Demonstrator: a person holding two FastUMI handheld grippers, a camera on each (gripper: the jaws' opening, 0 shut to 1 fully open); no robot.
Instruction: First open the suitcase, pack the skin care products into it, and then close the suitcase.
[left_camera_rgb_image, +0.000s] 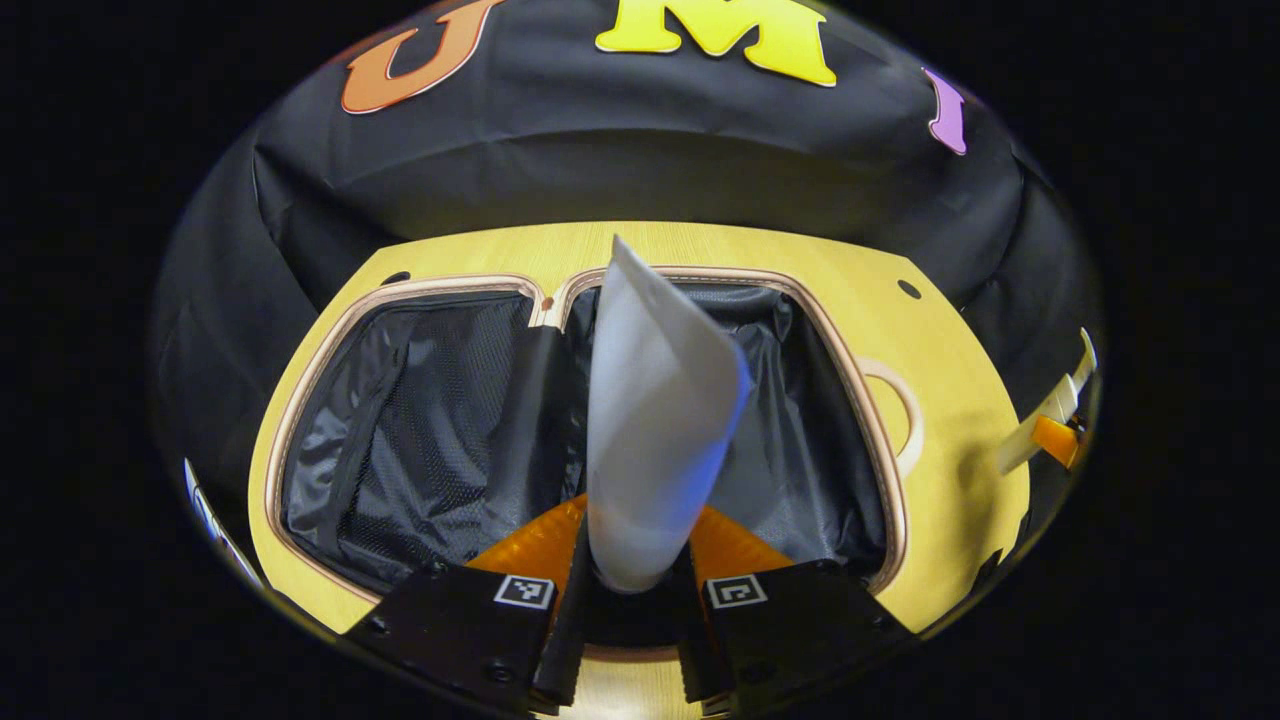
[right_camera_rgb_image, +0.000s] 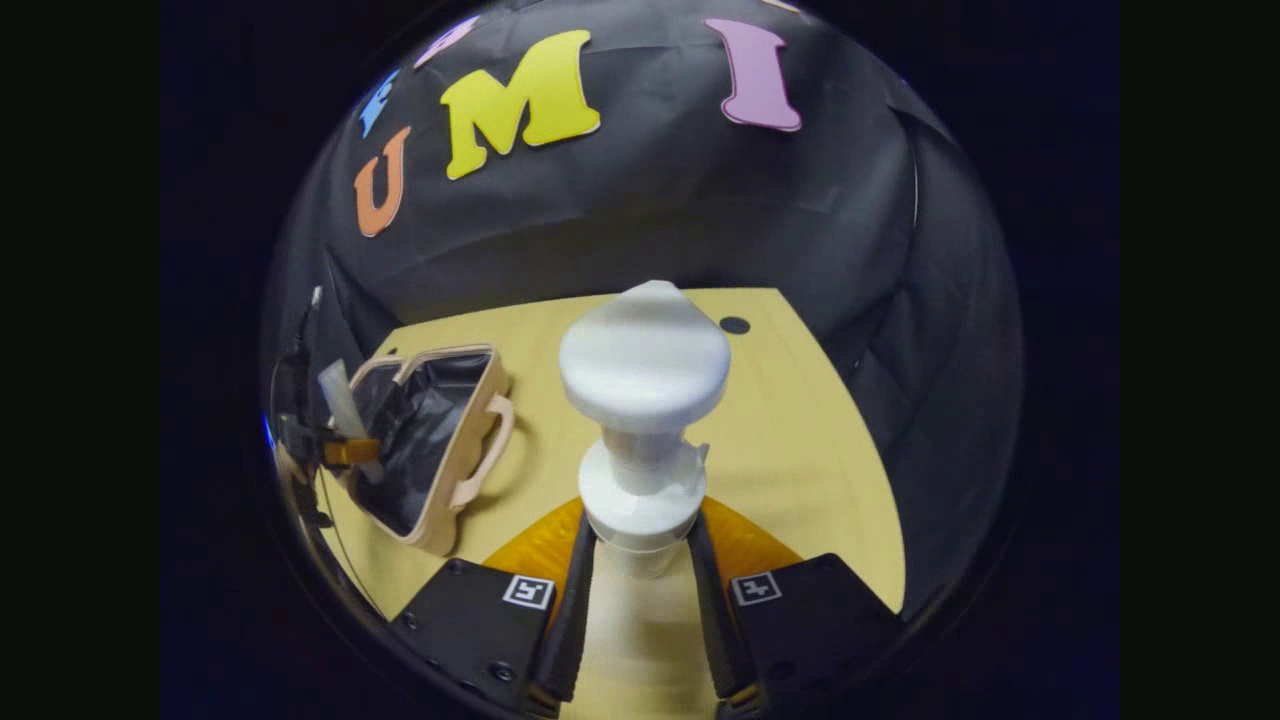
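Left gripper view: the left gripper (left_camera_rgb_image: 640, 585) was clamped on the base of a white tube (left_camera_rgb_image: 655, 430), held above the open suitcase (left_camera_rgb_image: 880, 420) lying flat on the yellow table (left_camera_rgb_image: 960, 470). Right gripper view: the right gripper (right_camera_rgb_image: 640, 580) gripped a white pump bottle (right_camera_rgb_image: 642, 400) by its neck, both fingers pressing; the suitcase lay well apart at left, the tube over it.
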